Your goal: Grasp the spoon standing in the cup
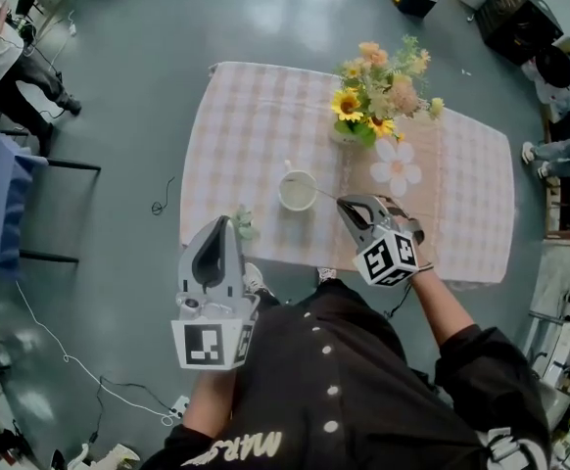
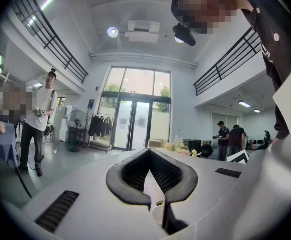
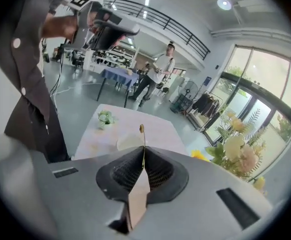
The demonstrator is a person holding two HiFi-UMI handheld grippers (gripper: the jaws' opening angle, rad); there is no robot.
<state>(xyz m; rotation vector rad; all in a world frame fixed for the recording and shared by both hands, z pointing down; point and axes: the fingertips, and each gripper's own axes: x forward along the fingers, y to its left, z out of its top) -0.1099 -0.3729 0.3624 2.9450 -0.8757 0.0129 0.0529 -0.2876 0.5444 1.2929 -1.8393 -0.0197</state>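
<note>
A worktop (image 1: pixel 256 125) draped in a pink-and-white checked cloth stood on the smooth grey floor (image 1: pixel 128 67) of a tall, bright hall with railed balconies and glass doors (image 2: pixel 135 109). On the cloth sat a bouquet of yellow sunflowers and peach blooms (image 1: pixel 378 96), a flat white daisy-shaped mat (image 1: pixel 396 167) just in front of it, and a small green sprig (image 1: pixel 243 225) near the front edge.

A round white cup (image 1: pixel 283 192) stood near the middle of the worktop. In it leaned a slim metal spoon (image 1: pixel 324 194), its handle slanting out over the rim to the person's right. The right gripper (image 1: pixel 342 202), a grey plastic tool with black ribbed pads, had its fingers (image 3: pixel 158 171) pinched together on that thin handle (image 3: pixel 142 134), just beside the cup.

The left gripper (image 1: pixel 222 225) hung over the near edge of the worktop, next to the sprig and apart from the cup, its fingers (image 2: pixel 135 171) drawn together at the tips with nothing between them.
</note>
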